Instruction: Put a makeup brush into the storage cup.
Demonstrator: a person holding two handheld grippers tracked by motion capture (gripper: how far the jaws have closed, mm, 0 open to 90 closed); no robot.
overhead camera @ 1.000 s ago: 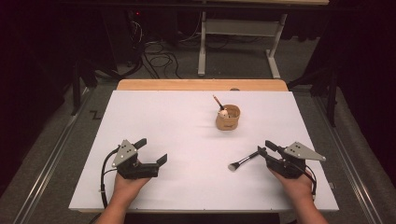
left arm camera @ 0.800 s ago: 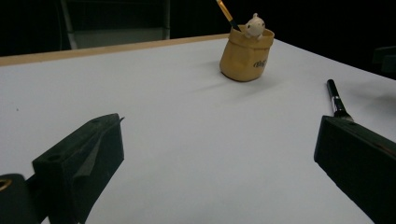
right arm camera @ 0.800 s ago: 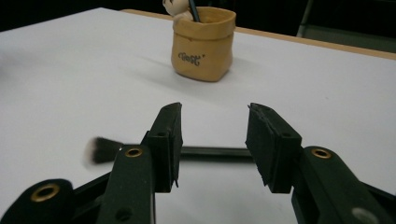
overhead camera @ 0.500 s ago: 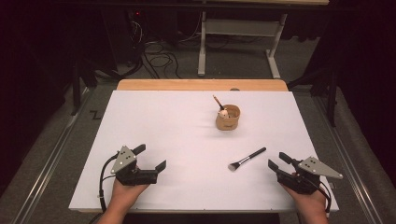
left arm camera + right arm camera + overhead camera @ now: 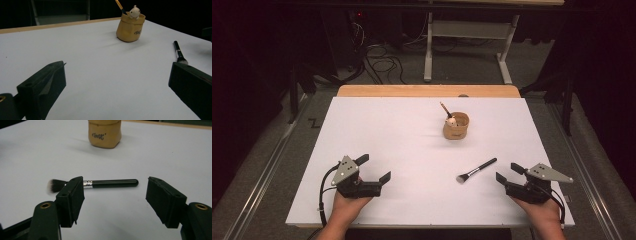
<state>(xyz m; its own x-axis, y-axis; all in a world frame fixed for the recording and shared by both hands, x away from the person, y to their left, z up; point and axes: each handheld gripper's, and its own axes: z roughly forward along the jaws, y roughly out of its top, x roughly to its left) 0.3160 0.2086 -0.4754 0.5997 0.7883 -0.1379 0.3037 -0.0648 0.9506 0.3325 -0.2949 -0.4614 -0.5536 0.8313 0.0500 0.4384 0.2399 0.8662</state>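
Observation:
A black-handled makeup brush lies flat on the white tabletop, bristles toward the left. Just to its right, my right gripper is open. Its jaws have just been opening; nothing is between them, and the brush lies a little beyond the tips. A tan pouch-like cup stands farther back, holding a yellow-handled tool and a small white figure. My left gripper rests near the front left, open wide and empty.
A wooden strip borders the table's far edge. Beyond it are a dark floor with cables and a grey desk frame. Metal rails run along both sides of the table.
The right gripper let go of the brush and drew back toward the near right corner with its jaws spread. The brush stays on the table. The left gripper has hardly moved.

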